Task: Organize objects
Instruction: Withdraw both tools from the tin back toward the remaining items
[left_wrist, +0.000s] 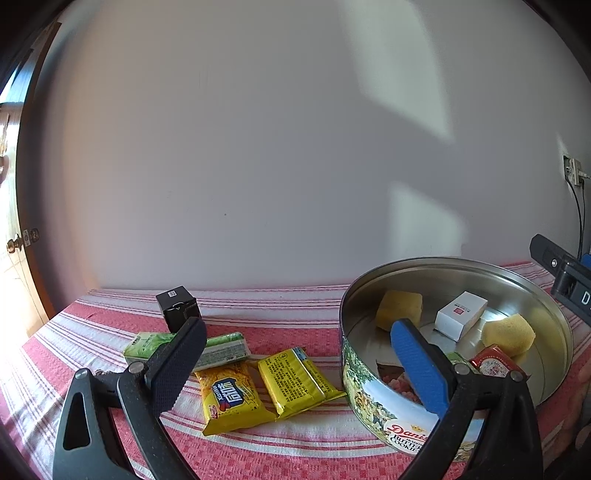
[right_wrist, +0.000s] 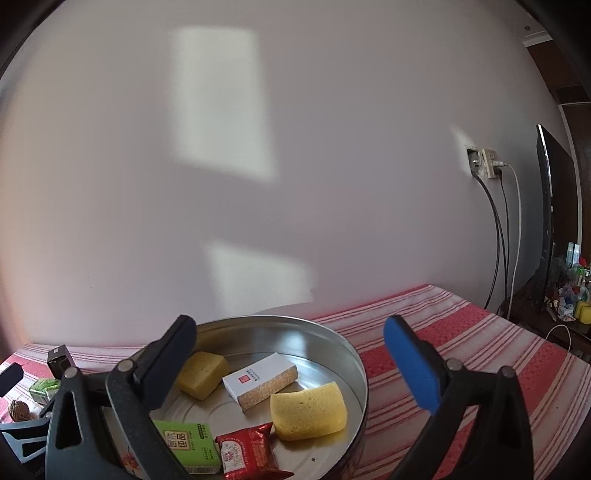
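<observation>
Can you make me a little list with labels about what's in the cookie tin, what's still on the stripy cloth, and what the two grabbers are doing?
container: round cookie tin, lid off
in tin: two yellow sponges, white box, red packet, green packet
on cloth: two yellow packets, green pack, black box
left gripper: open, empty
right gripper: open over tin, empty

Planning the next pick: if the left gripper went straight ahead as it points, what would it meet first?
Probably the two yellow snack packets lying between its open fingers, ahead of the left gripper; depth is unclear.
</observation>
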